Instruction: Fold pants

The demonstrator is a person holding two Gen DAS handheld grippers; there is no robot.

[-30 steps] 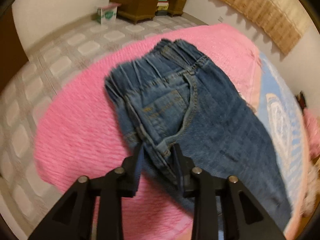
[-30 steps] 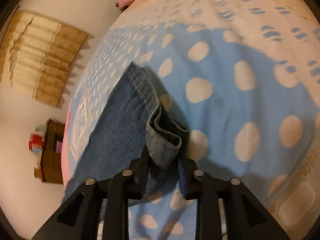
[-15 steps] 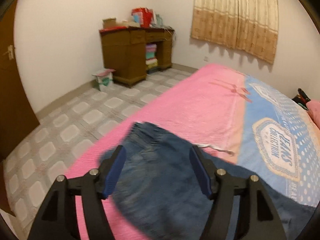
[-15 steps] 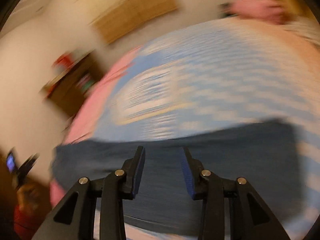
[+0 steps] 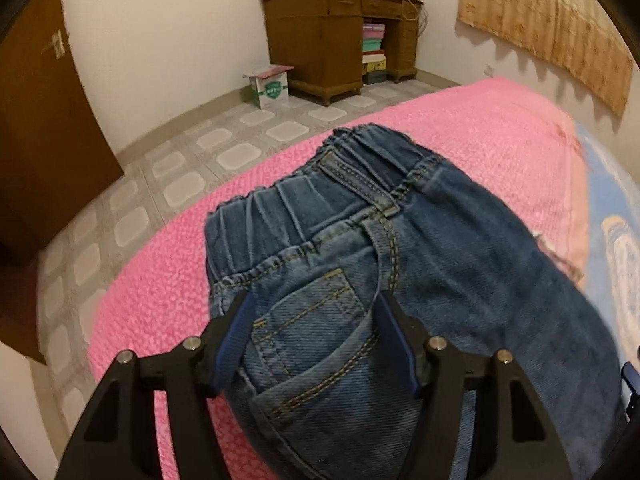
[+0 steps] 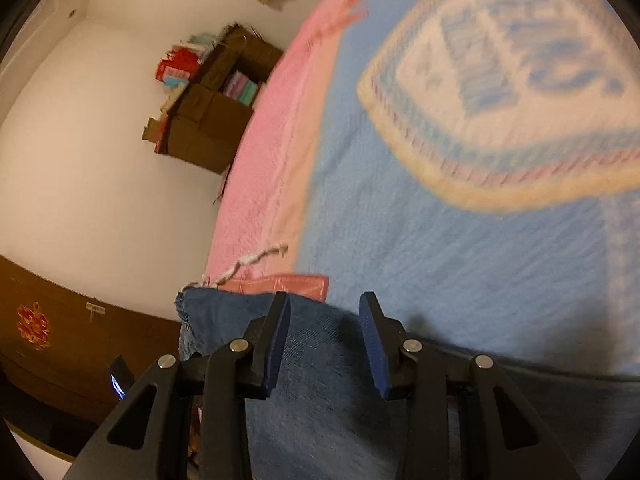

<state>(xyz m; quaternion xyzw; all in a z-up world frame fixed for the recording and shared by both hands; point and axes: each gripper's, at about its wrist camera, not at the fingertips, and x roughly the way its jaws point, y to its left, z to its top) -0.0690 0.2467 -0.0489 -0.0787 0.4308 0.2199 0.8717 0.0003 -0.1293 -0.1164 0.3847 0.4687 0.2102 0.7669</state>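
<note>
The small blue denim pants [image 5: 400, 264] lie on the pink-and-blue blanketed bed [image 5: 500, 136], filling the centre and lower right of the left wrist frame; they look doubled leg over leg, so I judge one fold done and the lengthwise fold left; waistband points toward the upper left, long axis running to the lower right; the left gripper [image 5: 316, 336] has just been opening, jaws released astride the back pocket; the right gripper [image 6: 324, 336] jaws stand parted above denim, clamping nothing.
</note>
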